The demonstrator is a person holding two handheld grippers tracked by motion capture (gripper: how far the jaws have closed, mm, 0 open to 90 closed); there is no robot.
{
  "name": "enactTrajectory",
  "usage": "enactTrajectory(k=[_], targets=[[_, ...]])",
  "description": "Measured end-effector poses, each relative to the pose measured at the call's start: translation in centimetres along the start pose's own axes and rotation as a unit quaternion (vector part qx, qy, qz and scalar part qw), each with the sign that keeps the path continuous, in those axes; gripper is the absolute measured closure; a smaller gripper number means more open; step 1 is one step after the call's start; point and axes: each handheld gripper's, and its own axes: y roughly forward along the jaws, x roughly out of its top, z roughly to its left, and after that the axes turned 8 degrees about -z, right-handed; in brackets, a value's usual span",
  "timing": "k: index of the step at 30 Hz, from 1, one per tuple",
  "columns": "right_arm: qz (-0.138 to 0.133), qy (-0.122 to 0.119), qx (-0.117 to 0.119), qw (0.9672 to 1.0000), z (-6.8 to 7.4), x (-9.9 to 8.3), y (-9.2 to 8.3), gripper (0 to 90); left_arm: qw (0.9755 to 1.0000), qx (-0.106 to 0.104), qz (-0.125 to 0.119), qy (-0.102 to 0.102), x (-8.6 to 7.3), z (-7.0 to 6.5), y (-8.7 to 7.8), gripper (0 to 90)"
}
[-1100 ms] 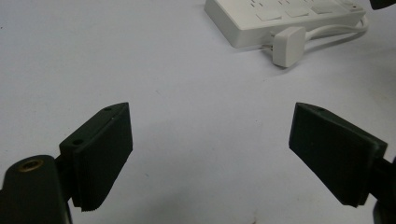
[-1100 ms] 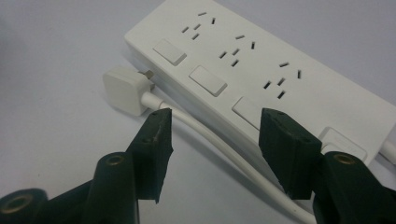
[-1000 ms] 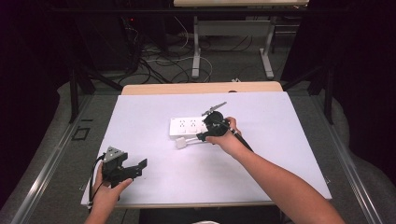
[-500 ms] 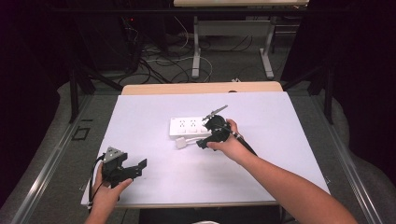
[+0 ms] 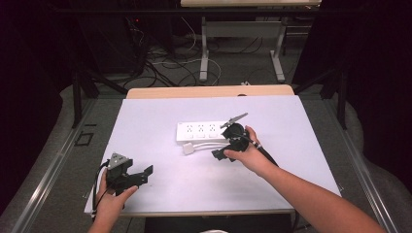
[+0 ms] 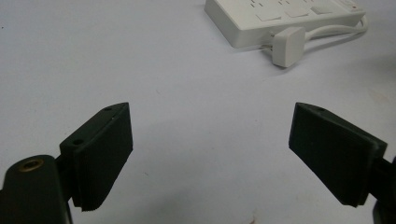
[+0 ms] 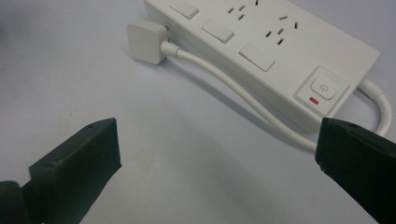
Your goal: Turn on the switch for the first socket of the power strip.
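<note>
Both black two-jaw grippers stand with their jaws spread wide. On the left gripper (image 6: pixel 210 163), its own view shows the 2 ribbed pads far apart with only bare table between them. In the high view this left gripper (image 5: pixel 141 174) rests near the front left corner of the white table top (image 5: pixel 160 121), held in the person's left hand (image 5: pixel 111 201). The right gripper (image 7: pixel 215 168) has just been opening its jaws, and nothing is between them; in its own view they frame bare table, and the right jaw stands in front of the strip's switch end. In the high view the right gripper (image 5: pixel 222 153) sits in the person's right hand (image 5: pixel 248 154), just beside the near right end of the strip.

A white plastic rectangular power strip (image 5: pixel 201 131) lies flat near the middle of the table. Its top shows 3 groups of sockets and 1 square power button (image 7: pixel 323 88) with a small red mark at one end. Its white round cable (image 7: pixel 224 81) comes out of the button end, bends back and runs along the near side of the strip, touching the table. The cable ends in a white square plug (image 7: pixel 145 41), which lies on the table just beside the other end of the strip.
</note>
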Motion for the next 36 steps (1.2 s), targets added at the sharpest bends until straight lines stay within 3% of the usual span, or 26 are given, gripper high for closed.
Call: enactTrajectory(k=[3, 9, 19, 24, 25, 36], targets=[[0.005, 0.007, -0.009, 0.9999, -0.4, -0.3, -0.6, 0.0, 1.0000, 0.000, -0.002, 0.000, 0.0, 0.0, 0.0, 13.4], [-0.014, 0.016, -0.015, 0.9997, -1.0, -1.3, -1.6, 0.0, 1.0000, 0.000, -0.001, 0.000, 0.0, 0.0, 0.0, 13.4], [-0.010, -0.002, -0.032, 0.9994, -1.9, -3.2, -3.3, 0.0, 1.0000, 0.000, 0.001, 0.002, -0.1, -0.1, 0.1, 13.4], [-0.025, 0.008, -0.030, 0.9992, -2.5, -4.2, -4.1, 0.0, 1.0000, 0.000, 0.000, 0.001, 0.0, -0.1, 0.0, 13.0], [-0.014, 0.012, -0.035, 0.9992, -2.6, -4.3, -4.4, 0.0, 1.0000, 0.000, -0.001, 0.001, 0.0, -0.1, 0.1, 12.9], [-0.019, 0.047, -0.046, 0.9976, -4.2, -6.8, -6.0, 0.0, 1.0000, -0.006, 0.002, 0.000, 0.0, -0.2, 0.1, 8.8]])
